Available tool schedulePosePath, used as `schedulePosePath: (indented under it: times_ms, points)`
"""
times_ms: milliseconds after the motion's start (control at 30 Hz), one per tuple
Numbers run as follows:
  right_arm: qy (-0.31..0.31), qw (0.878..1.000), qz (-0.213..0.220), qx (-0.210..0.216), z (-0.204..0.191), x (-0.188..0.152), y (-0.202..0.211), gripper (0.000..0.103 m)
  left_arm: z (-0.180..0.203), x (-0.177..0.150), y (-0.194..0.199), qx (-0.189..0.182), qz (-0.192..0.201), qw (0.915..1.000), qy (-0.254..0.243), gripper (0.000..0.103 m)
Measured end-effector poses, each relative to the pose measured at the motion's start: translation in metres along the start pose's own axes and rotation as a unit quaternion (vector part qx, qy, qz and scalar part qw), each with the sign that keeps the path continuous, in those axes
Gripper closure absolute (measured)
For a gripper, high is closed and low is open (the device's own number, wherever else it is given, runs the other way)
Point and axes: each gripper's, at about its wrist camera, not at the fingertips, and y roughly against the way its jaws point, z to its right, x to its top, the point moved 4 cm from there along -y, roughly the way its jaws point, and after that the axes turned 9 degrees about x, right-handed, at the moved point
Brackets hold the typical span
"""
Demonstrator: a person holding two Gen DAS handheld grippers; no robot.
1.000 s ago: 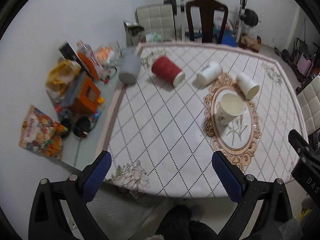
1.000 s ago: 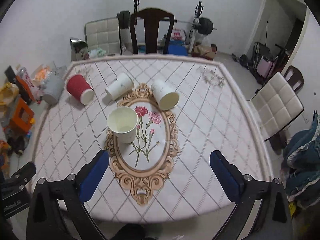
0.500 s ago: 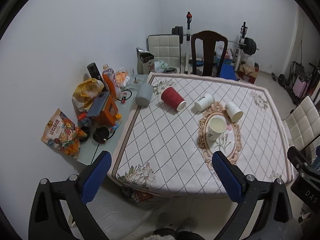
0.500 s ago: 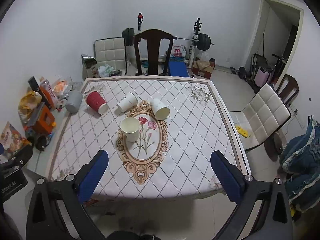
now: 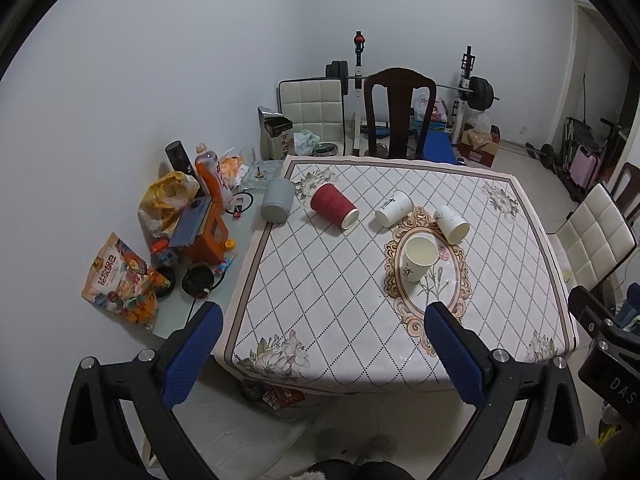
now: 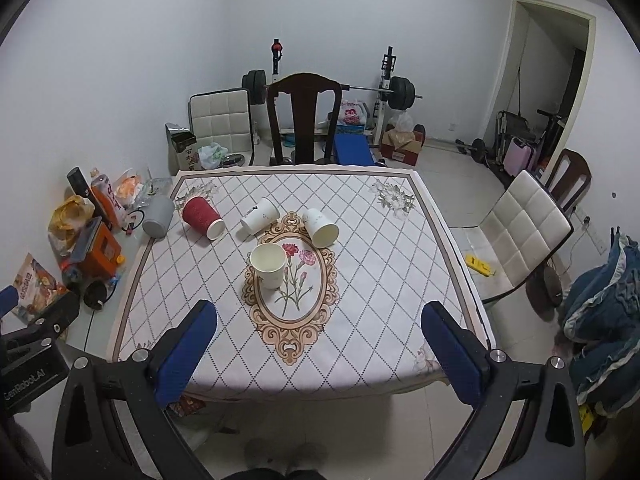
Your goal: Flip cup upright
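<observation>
So there are five cups on the desk (image 6: 400, 280), which has a diamond-pattern cloth with an oval flower medallion in the middle. Only one is standing: a cream paper cup (image 6: 269, 266) (image 5: 418, 258) sits upright on the left edge of the medallion, mouth up, and it looks empty inside.

The other four are lying on their sides in a rough row further back. Going left to right: a grey plastic cup (image 6: 158, 217) (image 5: 277, 201) right at the far-left edge of the cloth, a red ribbed paper cup (image 6: 202, 217) (image 5: 334, 205) with its open end facing near-right, a white paper cup with dark print (image 6: 260, 216) (image 5: 393, 209) with its mouth facing near-left, and a second white paper cup with a faint pattern (image 6: 320, 227) (image 5: 451, 224) touching the far-right rim of the medallion, mouth toward the viewer. Can't see anything in any of them.

Both tools are held back off the near edge of the desk, well apart from the cups. The left gripper (image 5: 320, 350) has its jaws spread wide with nothing between the blue pads. Same for the right gripper (image 6: 318, 346): jaws wide apart, holding nothing.

To the left of the cloth there's a pile of clutter: an orange box (image 6: 98, 252), a yellow bag (image 5: 168, 196), an orange bottle (image 5: 210, 174) and a snack packet (image 5: 120, 276).
</observation>
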Motion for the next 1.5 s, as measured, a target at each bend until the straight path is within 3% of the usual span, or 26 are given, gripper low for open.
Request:
schedulePosePath:
  times_ms: [1500]
  points:
    - [0.003, 1.000, -0.006, 0.008, -0.001, 0.006, -0.015, 0.000, 0.018, 0.010, -0.005, -0.020, -0.005, 0.9998, -0.005, 0.000]
